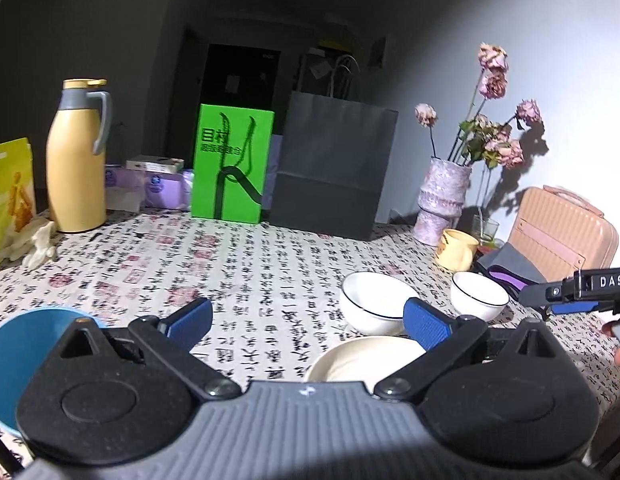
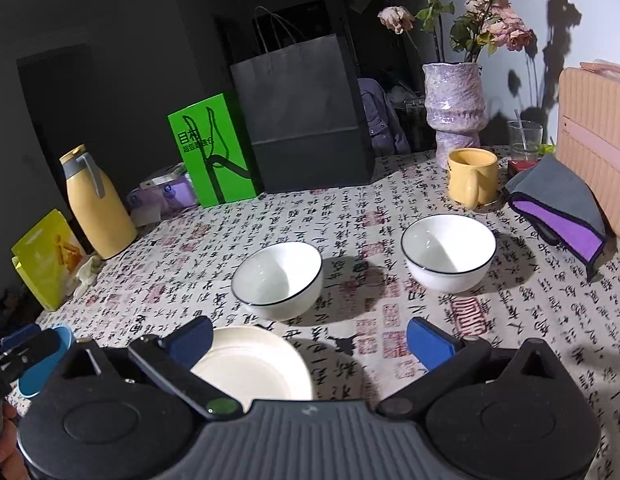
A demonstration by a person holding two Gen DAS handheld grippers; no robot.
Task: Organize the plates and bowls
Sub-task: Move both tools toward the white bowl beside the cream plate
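Note:
Two white bowls with dark rims stand on the printed tablecloth: one [image 2: 277,280] [image 1: 374,302] nearer the middle, the other [image 2: 449,253] [image 1: 479,295] to its right. A cream plate [image 2: 254,364] [image 1: 362,358] lies close in front of them. A blue bowl [image 1: 18,356] [image 2: 46,364] sits at the near left. My left gripper [image 1: 308,322] is open above the cloth, holding nothing, between the blue bowl and the plate. My right gripper [image 2: 310,340] is open and empty, its left finger over the plate's edge.
At the back stand a yellow thermos [image 1: 76,156], a green box [image 1: 230,164], a black paper bag [image 1: 330,168] and a purple vase of dried roses [image 1: 444,196]. A yellow mug [image 2: 472,178], a grey-purple cloth [image 2: 558,208] and a pink case [image 2: 594,140] crowd the right.

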